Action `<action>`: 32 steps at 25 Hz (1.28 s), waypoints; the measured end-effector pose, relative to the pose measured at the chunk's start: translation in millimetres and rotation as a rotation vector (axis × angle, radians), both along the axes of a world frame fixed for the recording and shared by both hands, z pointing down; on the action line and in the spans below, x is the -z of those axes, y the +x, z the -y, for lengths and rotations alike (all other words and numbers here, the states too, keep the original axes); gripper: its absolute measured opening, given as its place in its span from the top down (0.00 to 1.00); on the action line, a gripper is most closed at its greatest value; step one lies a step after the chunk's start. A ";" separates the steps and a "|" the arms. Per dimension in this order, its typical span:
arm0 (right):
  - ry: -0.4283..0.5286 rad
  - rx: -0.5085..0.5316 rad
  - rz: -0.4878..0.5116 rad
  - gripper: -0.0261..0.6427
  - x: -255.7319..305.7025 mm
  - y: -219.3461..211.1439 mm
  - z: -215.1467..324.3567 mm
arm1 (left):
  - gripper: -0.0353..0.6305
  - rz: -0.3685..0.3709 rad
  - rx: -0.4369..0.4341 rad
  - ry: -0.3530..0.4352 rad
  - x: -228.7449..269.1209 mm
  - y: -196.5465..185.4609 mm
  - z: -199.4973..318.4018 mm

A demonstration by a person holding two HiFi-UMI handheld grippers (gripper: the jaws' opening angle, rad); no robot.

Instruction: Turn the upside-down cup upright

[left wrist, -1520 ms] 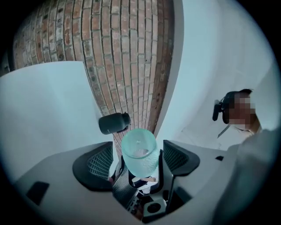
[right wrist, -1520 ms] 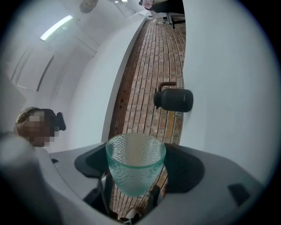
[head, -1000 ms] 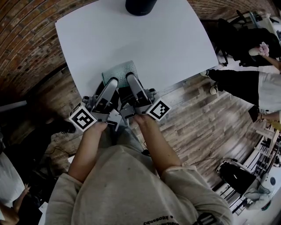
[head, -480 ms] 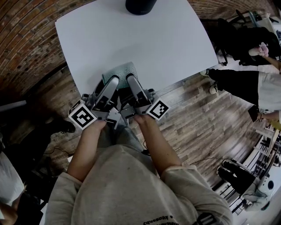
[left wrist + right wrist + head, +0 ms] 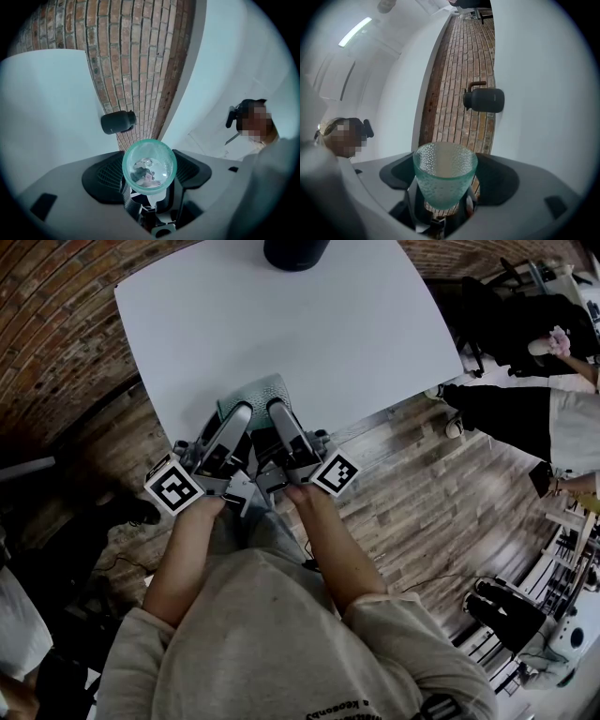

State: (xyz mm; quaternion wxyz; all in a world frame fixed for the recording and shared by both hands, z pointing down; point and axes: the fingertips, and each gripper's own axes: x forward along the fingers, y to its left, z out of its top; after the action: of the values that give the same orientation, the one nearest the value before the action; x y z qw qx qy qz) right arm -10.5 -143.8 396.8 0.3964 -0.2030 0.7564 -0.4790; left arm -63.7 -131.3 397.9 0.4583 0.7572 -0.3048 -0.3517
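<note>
- Closest to the head camera, the person's grey sweatshirt (image 5: 272, 643) fills the bottom of the head view. Two bare forearms (image 5: 187, 559) reach forward from it.
- The left tool (image 5: 240, 414) and the right tool (image 5: 278, 407) lie side by side, almost touching, with their black-and-white marker cubes (image 5: 175, 490) turned outward. From above only one grey jaw of each tool shows, and the other is hidden beneath it.
- A teal, dimpled glass cup (image 5: 255, 390) sits at both tips, over the near edge of the white desk (image 5: 309, 324). The jaws cover its near part. From above I cannot tell which way its mouth faces or whether it touches the desk.
- The right tool is clenched on the cup. In the right gripper view the narrow lower wall sits pinched between the dark jaws, with the wide rim toward the picture's top.
- The left tool grasps the cup too. Its jaws, which have just been closing a little, stand wide against the two sides of the glass. One round end faces that camera and covers most of the pads, and I cannot tell whether it is the rim or the base.
- Farther across the desk stands a black jug with a handle (image 5: 483, 100), well apart from the cup. The head view cuts it off at the top edge.
- Beyond the desk, a brick wall (image 5: 56, 343) lies to its left and a wooden floor (image 5: 441, 493) to its right. Another person (image 5: 506, 413) is cut off by the right edge, so that only legs and a hand show.
</note>
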 end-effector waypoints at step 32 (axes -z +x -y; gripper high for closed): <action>0.053 -0.168 -0.482 0.67 4.0 41.4 -1.8 | 0.47 0.052 0.034 -0.046 -10.2 -7.6 -2.2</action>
State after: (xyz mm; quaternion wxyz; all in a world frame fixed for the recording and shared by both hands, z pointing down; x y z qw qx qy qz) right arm 30.9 -142.0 392.8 0.2485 -0.3630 0.8218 -0.3621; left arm -71.3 -129.2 408.1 0.4616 0.7500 -0.3373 -0.3326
